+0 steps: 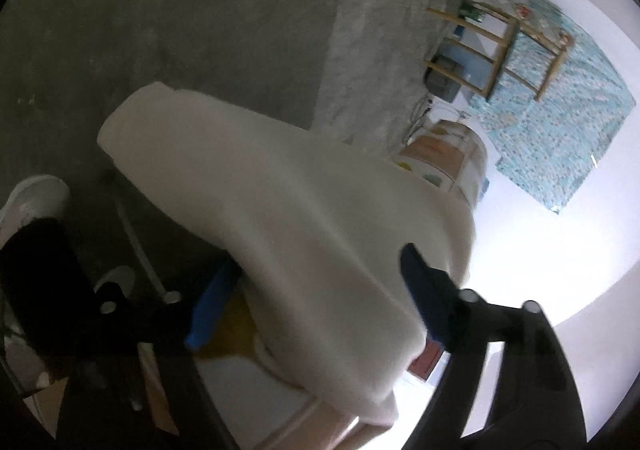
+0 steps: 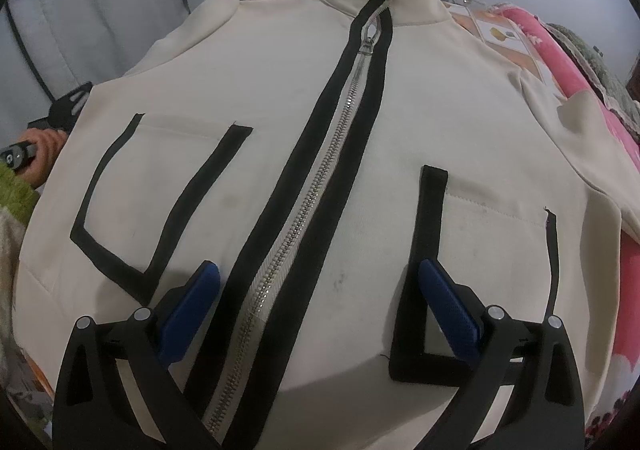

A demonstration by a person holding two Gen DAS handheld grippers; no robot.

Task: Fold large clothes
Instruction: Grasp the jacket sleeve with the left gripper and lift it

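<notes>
A cream jacket (image 2: 320, 154) lies flat on a bed, front side up, and fills most of the right wrist view. A silver zipper (image 2: 316, 186) with black strips on both sides runs up the middle to the collar (image 2: 412, 6). It is zipped almost to the top. Black lines mark a pocket (image 2: 160, 194) on one side and another pocket (image 2: 492, 262) on the other.

The right gripper (image 2: 318, 304) is spread wide above the bottom part of the jacket, with the zipper between its blue fingers (image 2: 192, 302). Nothing is pinched in it.

At the left edge of that view, a hand (image 2: 44, 150) holds a black handle beside the jacket.

In the left wrist view (it is blurry and tipped sideways), the left gripper (image 1: 316, 282) has a fold of the cream cloth (image 1: 280, 202) between its blue fingers (image 1: 212, 306). The cloth hangs across the gap. I cannot tell if the fingers are pressing on it. Behind it are a gray floor (image 1: 160, 18) and a white shoe (image 1: 36, 198).
</notes>
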